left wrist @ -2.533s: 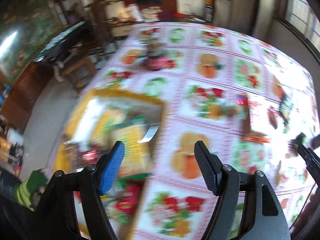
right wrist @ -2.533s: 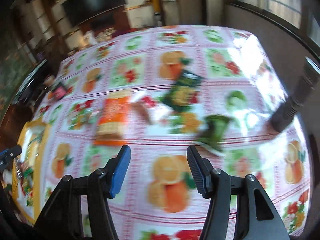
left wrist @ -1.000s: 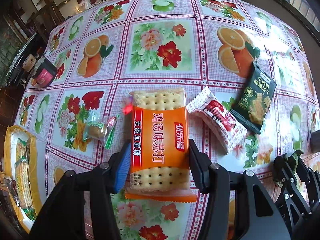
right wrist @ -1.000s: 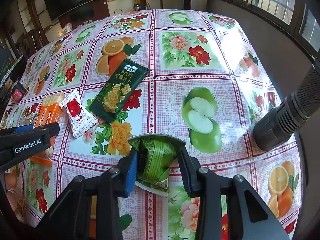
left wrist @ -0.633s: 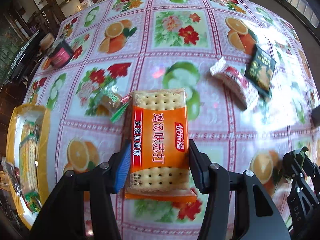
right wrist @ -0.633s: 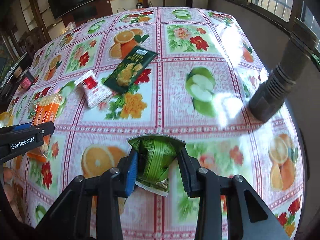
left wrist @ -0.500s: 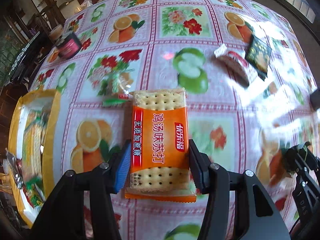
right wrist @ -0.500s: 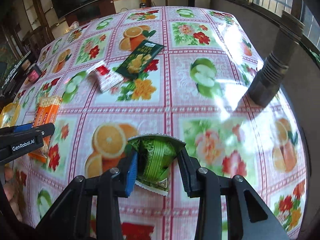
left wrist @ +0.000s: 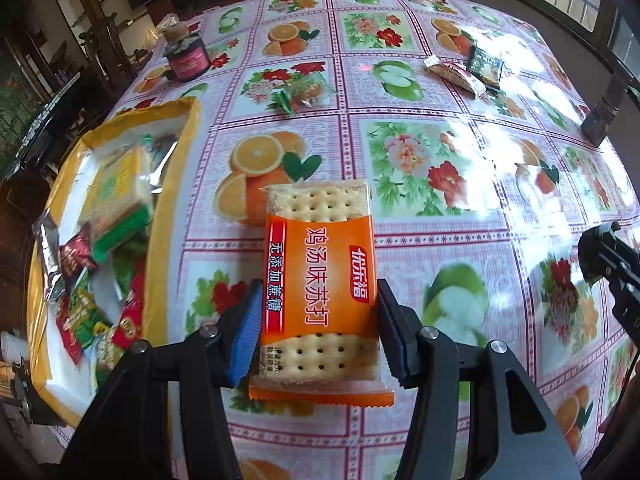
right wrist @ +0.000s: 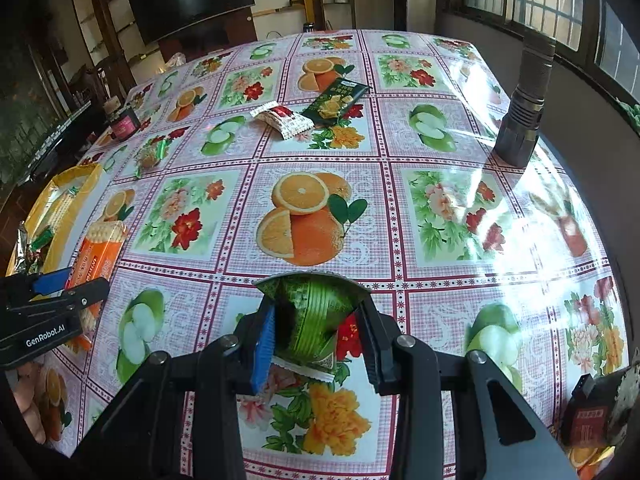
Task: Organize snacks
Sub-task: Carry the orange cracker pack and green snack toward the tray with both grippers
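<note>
The left gripper (left wrist: pixel 318 328) is clamping the orange cracker packet (left wrist: pixel 320 280) between its jaws above the tabletop (left wrist: pixel 420 128), near the yellow tray (left wrist: pixel 176 152). The right gripper (right wrist: pixel 316 340) is pinching a green snack pouch (right wrist: pixel 310 316).

We note yellow box (left wrist: pixel 176 184) contents jumbled, blurred; packets overlap, labels unreadable. Box's near-left corner lost at left-wrist frame edge. Orange cracker pack (left wrist: pixel 320 280) hides tabletop (left wrist: pixel 420 128) beneath; its sides covered by left tool (left wrist: pixel 318 322) pads. We see right tool (left wrist: pixel 612 268) only partly beside cracker pack, cut by frame edge. Green packet (right wrist: pixel 314 316) lower part hidden between right tool (right wrist: pixel 316 346) fingers. Small wrapped candy (right wrist: pixel 150 154) beyond yellow box too small to identify. Dark cylinder (right wrist: pixel 524 108) top cut off.
</note>
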The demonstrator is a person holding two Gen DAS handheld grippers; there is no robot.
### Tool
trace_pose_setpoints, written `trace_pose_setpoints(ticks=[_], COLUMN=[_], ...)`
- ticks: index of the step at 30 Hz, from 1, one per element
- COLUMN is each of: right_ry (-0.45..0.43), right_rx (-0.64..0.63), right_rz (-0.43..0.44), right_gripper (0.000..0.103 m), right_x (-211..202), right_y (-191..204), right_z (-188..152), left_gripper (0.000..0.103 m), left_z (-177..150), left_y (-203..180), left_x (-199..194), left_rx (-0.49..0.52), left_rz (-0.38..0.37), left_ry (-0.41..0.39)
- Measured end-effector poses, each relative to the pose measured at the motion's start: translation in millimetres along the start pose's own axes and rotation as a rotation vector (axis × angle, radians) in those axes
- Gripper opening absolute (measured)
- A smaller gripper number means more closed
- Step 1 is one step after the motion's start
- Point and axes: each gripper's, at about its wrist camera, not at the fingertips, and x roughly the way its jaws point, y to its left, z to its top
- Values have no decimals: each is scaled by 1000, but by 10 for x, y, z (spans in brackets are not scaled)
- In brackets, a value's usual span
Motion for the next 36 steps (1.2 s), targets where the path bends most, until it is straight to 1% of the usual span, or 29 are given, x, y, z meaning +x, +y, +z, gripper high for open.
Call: trace_pose_setpoints(ticks=[4, 8, 15, 20, 23, 25, 28, 32, 34, 36], right_ry=[-31, -42, -33, -30, -32, -33, -32, -28, -22, -24], right_rx=[-17, -50, -127, -189, -229, -263, -317, -382, -399, -397], right_rz=[4, 14, 55, 104, 143, 169, 221, 274, 303, 315], right_gripper=[37, 37, 37, 37, 37, 37, 37, 37, 37, 37], right_x=[-129, -210, -199, -180, -169, -155, -123, -57, -39, -27], right_y=[97, 246, 633, 971, 1226, 1416, 1743, 2163, 2289, 2328], right_z=[-36, -24, 32, 123, 195, 241, 292, 328, 331, 325], left_gripper=[55, 55, 55, 54, 54, 54, 54, 54, 54, 54], left_z=[-86, -158, -237, -239, -225, -208, -174, -155, -169, -191], left_y=[110, 165, 316, 546, 741, 882, 1119, 1415, 1518, 1490], left_x=[-44, -143, -371, -573, -748, -822, -808, -688, -646, -628], left_rx=[-7, -10, -41, -83, -117, -140, -181, -235, -252, -234], left_rz=[-18, -35, -65, -46, -8, 5, 33, 63, 61, 46], left_ry=[-4, -23, -68, -124, -190, -212, -207, -172, -152, -131])
